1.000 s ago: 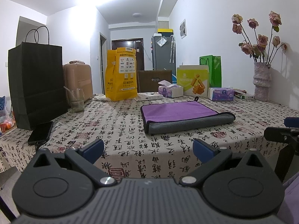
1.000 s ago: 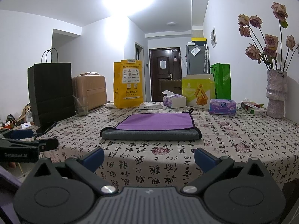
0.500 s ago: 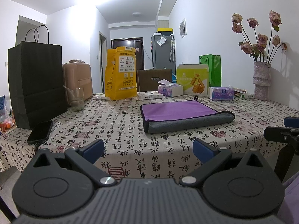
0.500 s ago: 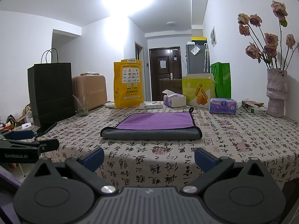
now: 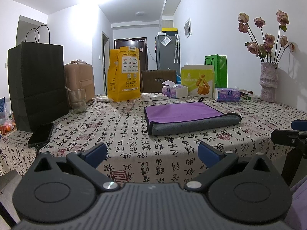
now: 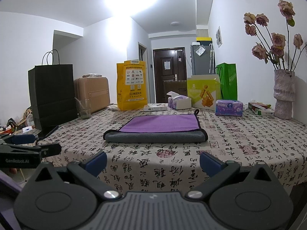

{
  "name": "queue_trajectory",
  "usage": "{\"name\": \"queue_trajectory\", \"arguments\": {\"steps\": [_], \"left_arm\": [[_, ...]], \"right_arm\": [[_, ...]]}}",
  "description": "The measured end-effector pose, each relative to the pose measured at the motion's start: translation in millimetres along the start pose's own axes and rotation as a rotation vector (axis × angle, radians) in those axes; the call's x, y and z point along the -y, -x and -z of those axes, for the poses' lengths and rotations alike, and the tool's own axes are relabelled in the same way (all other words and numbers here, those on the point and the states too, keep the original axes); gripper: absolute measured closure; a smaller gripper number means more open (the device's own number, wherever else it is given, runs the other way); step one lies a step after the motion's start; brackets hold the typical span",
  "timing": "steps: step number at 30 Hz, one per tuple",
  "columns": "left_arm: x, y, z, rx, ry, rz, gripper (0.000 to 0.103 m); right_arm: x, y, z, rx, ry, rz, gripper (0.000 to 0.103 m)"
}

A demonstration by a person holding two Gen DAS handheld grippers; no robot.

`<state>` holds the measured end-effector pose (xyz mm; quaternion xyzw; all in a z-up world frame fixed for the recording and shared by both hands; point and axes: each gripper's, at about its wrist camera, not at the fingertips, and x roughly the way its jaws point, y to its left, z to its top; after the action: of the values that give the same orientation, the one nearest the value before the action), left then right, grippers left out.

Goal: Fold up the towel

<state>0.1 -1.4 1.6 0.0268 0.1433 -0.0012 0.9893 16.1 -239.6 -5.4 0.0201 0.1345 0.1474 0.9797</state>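
I held the left gripper (image 5: 151, 153) and right gripper (image 6: 153, 162) spread wide, empty, off the table edge. The purple-and-grey microfibre towel (image 6: 156, 127) lay once-folded at twelve o'clock; next, I judged, reaching its corners.

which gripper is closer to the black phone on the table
Left. The left hand-held gripper sits open off the table's near edge, the phone just ahead to its left. The right hand-held gripper, also open, faces the towel, further right.
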Motion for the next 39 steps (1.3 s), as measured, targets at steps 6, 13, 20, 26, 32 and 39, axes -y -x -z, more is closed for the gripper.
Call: {"name": "queue_trajectory", "arguments": {"steps": [6, 13, 20, 26, 32, 39], "left_arm": [[0, 0, 0, 0.0, 0.0, -0.001, 0.0], [0, 0, 1, -0.001, 0.0, 0.0, 0.0], [0, 0, 1, -0.001, 0.0, 0.0, 0.0], [0, 0, 0, -0.001, 0.0, 0.0, 0.0], [-1, -5, 3, -0.008, 0.004, 0.0, 0.0], [-8, -26, -6, -0.002, 0.069, -0.04, 0.0]], "right_arm": [[0, 0, 0, -0.001, -0.001, 0.0, 0.0], [-1, 0, 1, -0.002, -0.001, -0.001, 0.0], [-1, 0, 1, -0.002, -0.001, 0.0, 0.0], [-2, 0, 2, -0.002, -0.001, 0.0, 0.0], [-3, -2, 3, -0.005, -0.003, 0.001, 0.0], [3, -22, 2, -0.024, -0.015, 0.044, 0.0]]}}
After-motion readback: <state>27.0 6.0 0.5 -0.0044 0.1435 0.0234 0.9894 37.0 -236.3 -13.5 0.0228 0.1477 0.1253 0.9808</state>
